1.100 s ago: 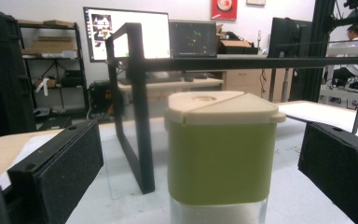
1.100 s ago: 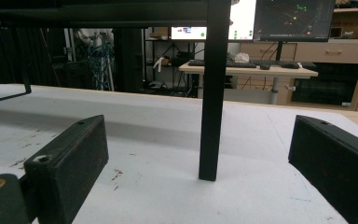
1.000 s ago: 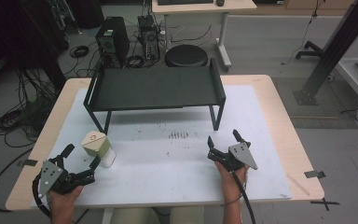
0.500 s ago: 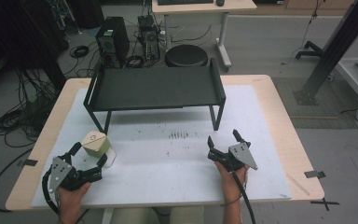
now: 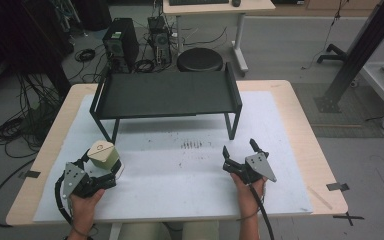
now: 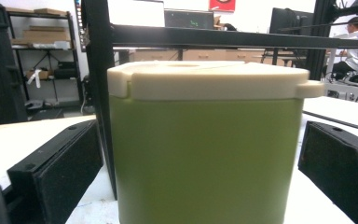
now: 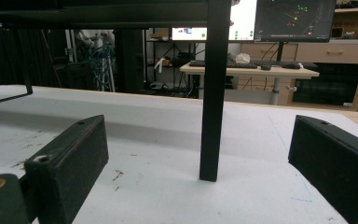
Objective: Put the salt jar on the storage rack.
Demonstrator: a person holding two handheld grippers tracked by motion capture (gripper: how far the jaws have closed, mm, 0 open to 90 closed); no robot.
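A squat green container (image 5: pixel 102 155) with a cream lid stands upright on the white mat (image 5: pixel 180 180) at the front left. My left gripper (image 5: pixel 104 163) is open around it, one jaw on each side. In the left gripper view the container (image 6: pixel 205 149) sits close up between the black fingers (image 6: pixel 56 168), with a thin gap at the left finger. At the front right my right gripper (image 5: pixel 239 148) rests open on the mat with nothing in it. Its fingers (image 7: pixel 70 158) point at a black shelf leg (image 7: pixel 213 93).
A low black metal shelf (image 5: pixel 165 95) on thin legs stands across the back half of the mat, its top bare. The mat covers a wooden table (image 5: pixel 305 130). Beyond the table are a stool (image 5: pixel 200 61), a computer tower (image 5: pixel 121 44) and floor cables.
My left gripper has moved forward and right, from beside the container to having its jaws on both sides of it. The right gripper has not moved.
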